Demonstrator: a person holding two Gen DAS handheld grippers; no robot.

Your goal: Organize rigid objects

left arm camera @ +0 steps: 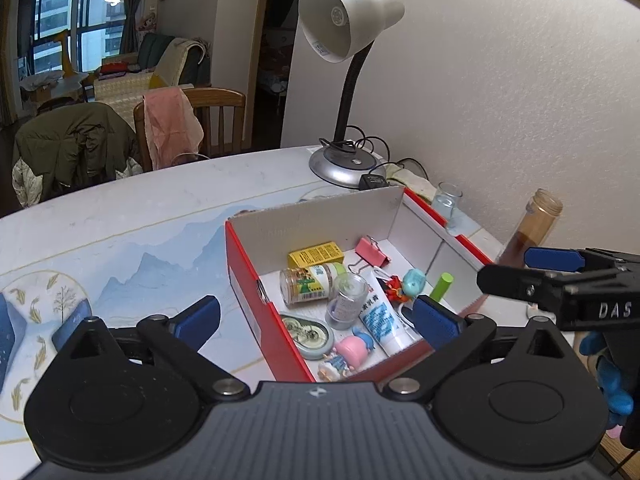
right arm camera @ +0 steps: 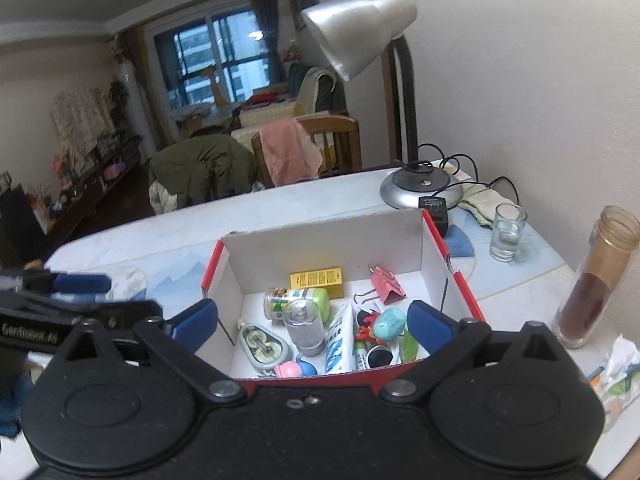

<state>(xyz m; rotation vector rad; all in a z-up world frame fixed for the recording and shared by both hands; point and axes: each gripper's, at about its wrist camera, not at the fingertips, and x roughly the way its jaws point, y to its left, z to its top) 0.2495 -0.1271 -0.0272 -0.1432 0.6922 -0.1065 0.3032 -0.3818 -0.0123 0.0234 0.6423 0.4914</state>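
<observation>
A red shoebox (left arm camera: 246,276) with a white inside stands on the table and holds several small items. Among them are a yellow carton (left arm camera: 316,253), a green-capped pill bottle (left arm camera: 310,282), a clear vial (left arm camera: 346,300), a white tube (left arm camera: 384,314), a pink binder clip (left arm camera: 372,252) and an oval tape case (left arm camera: 308,334). My left gripper (left arm camera: 316,322) hovers open over the box's near left corner with nothing between its fingers. My right gripper (right arm camera: 314,324) is open over the box's (right arm camera: 320,248) near edge, also with nothing in it. Each gripper shows in the other's view, side by side.
A silver desk lamp (left arm camera: 348,160) with its cord and a black adapter (left arm camera: 372,181) stands behind the box. A drinking glass (right arm camera: 507,236) and a tall open jar of brown powder (right arm camera: 592,280) stand to the right, near the wall. Wooden chairs draped with clothes sit beyond the table's far edge.
</observation>
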